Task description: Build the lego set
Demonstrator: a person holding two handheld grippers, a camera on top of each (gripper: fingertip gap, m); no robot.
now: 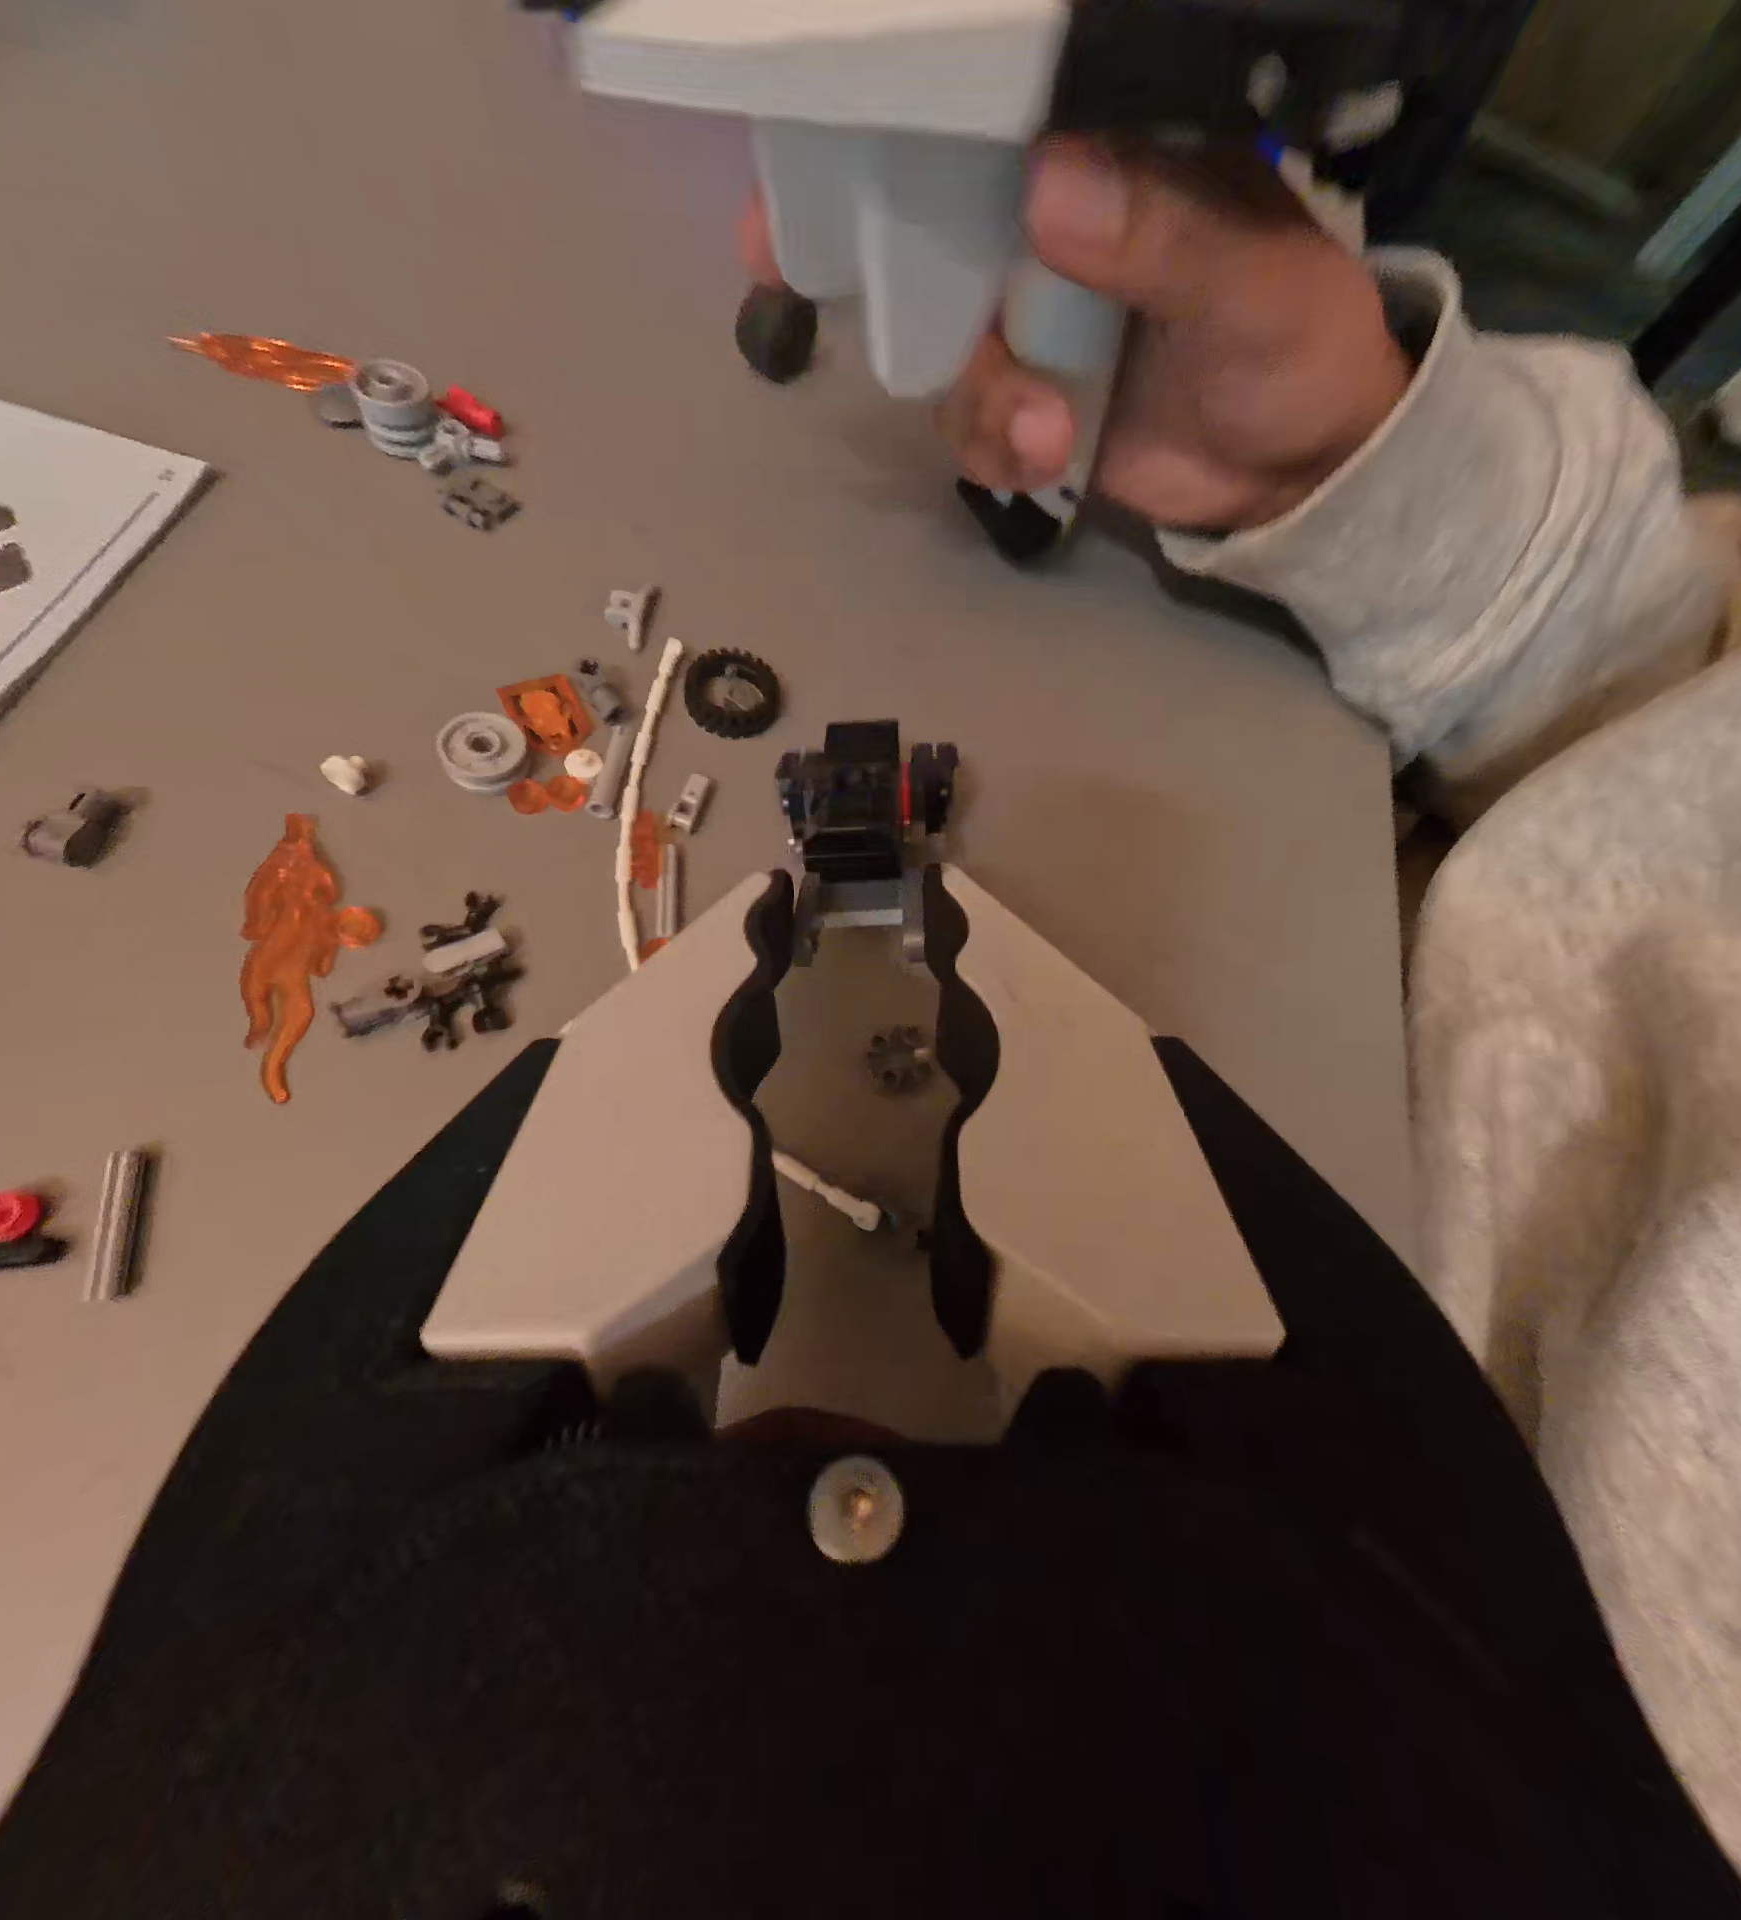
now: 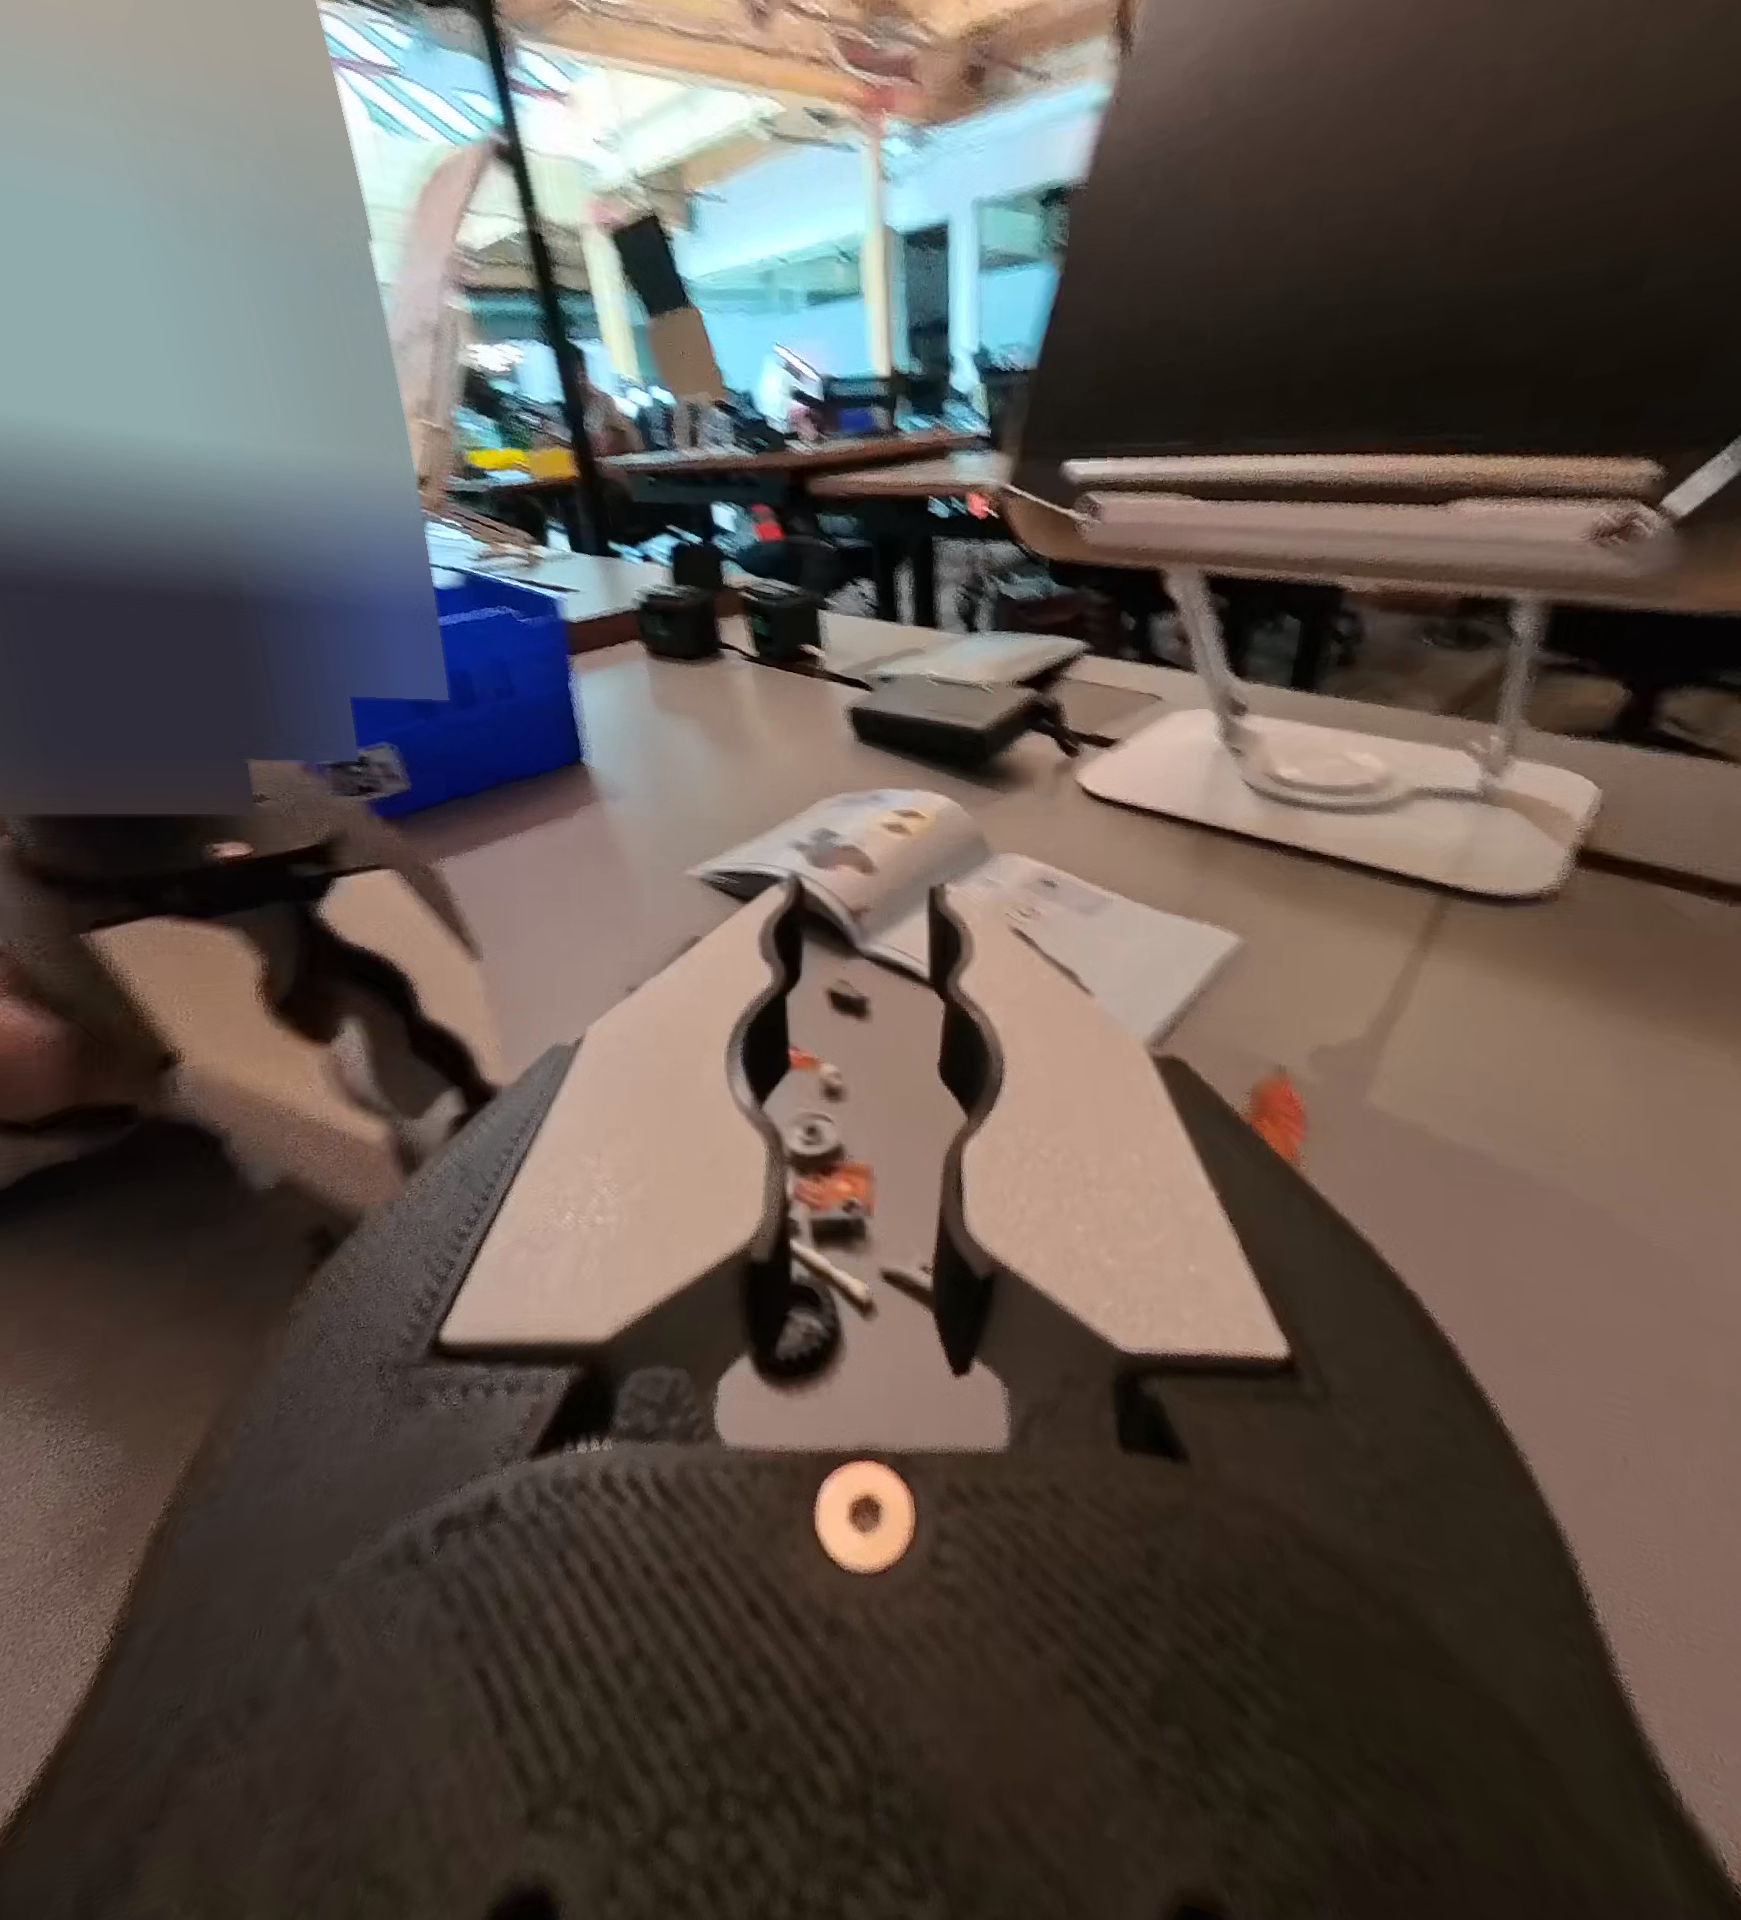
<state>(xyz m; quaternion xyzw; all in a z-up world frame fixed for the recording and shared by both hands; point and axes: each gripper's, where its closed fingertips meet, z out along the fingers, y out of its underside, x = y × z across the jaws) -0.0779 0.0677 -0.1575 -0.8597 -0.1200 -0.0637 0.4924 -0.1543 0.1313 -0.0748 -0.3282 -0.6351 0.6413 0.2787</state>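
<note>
Both tongs (image 1: 858, 896) low over table (image 1: 1105, 810)

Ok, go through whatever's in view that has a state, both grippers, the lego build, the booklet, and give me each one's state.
left gripper: shut on the black and grey lego build.
lego build: partly assembled, held at its grey base.
right gripper: open, holding nothing, above the table.
instruction booklet: lying open on the table.
black gear: loose, flat on the table.
orange flame piece: loose, lying flat.
</note>
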